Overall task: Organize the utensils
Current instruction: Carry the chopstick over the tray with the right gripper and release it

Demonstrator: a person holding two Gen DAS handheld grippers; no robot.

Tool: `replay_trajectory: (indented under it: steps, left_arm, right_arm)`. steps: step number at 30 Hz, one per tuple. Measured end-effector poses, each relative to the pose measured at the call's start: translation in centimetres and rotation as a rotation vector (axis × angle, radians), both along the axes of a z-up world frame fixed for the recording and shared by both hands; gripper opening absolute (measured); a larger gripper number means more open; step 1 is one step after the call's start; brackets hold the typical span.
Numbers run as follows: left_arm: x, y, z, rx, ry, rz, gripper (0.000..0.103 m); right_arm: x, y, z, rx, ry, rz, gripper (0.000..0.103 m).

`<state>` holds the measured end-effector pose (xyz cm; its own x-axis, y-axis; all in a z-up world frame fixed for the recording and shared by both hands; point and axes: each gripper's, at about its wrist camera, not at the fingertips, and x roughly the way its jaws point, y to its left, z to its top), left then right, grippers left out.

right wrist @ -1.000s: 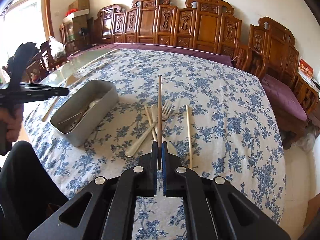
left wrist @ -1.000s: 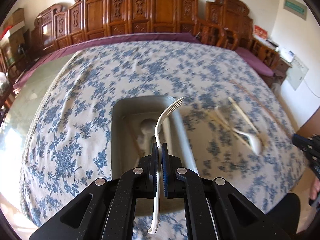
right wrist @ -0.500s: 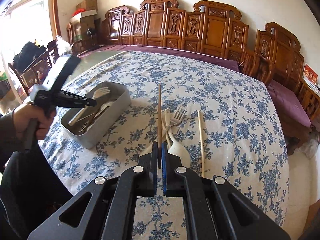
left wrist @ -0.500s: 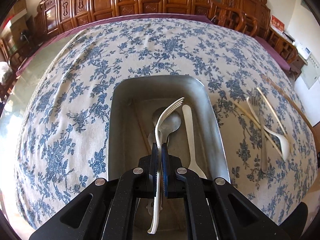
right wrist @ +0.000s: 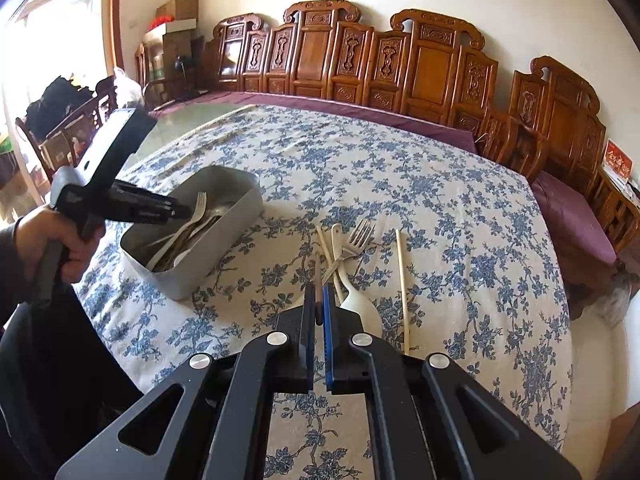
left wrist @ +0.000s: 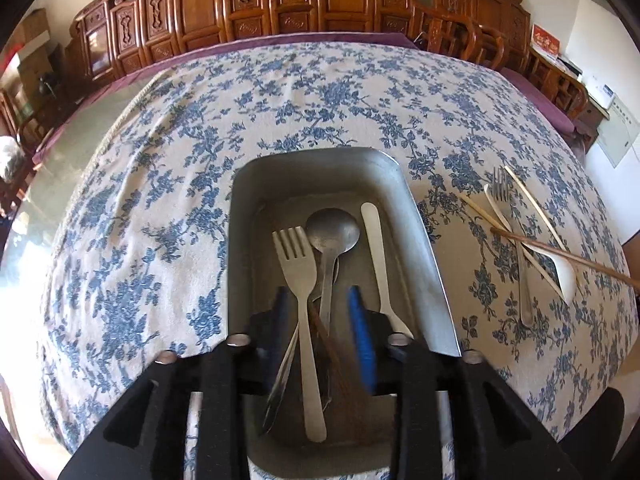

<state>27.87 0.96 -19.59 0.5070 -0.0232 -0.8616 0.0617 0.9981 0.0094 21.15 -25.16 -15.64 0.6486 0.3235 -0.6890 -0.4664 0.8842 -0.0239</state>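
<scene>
Black left claw (left wrist: 320, 320) tilts down over tin (left wrist: 420, 240), just opening, fork (left wrist: 298, 280) loose; right claw (right wrist: 319, 312) pinches chopstick (right wrist: 318, 280).

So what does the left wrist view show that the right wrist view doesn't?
Only the left wrist view looks straight down into the metal tray: white fork lying free between the just-opened left hand-held gripper, metal spoon. Only the right wrist view shows the hand on that gripper, and the right hand-held gripper clamping a brown chopstick. Both share the tray, floral tablecloth and loose utensils.
</scene>
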Motion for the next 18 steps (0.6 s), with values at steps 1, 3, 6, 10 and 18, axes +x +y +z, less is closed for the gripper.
replay_trajectory:
  steps: [1, 3, 6, 10, 18]
  left_arm:
    - [-0.2, 0.0, 0.2, 0.002, -0.006, -0.003, 0.034]
    - [-0.9, 0.2, 0.7, -0.002, -0.017, -0.010, 0.034]
    - [-1.7, 0.5, 1.7, -0.009, -0.039, -0.019, 0.037]
    - [-3.1, 0.9, 3.2, -0.011, -0.075, -0.032, 0.037]
    - [-5.5, 1.8, 5.7, 0.004, -0.128, -0.053, 0.038]
  right_arm:
    - [0.0, 0.0, 0.2, 0.002, -0.004, 0.000, 0.004]
    - [-0.2, 0.1, 0.7, 0.007, -0.016, -0.004, 0.004]
    - [-0.6, 0.6, 1.9, 0.008, -0.049, -0.003, 0.004]
    - [-1.3, 1.3, 3.5, 0.022, -0.081, 0.001, 0.004]
    - [-1.9, 4.3, 6.1, 0.045, -0.121, 0.034, 0.004]
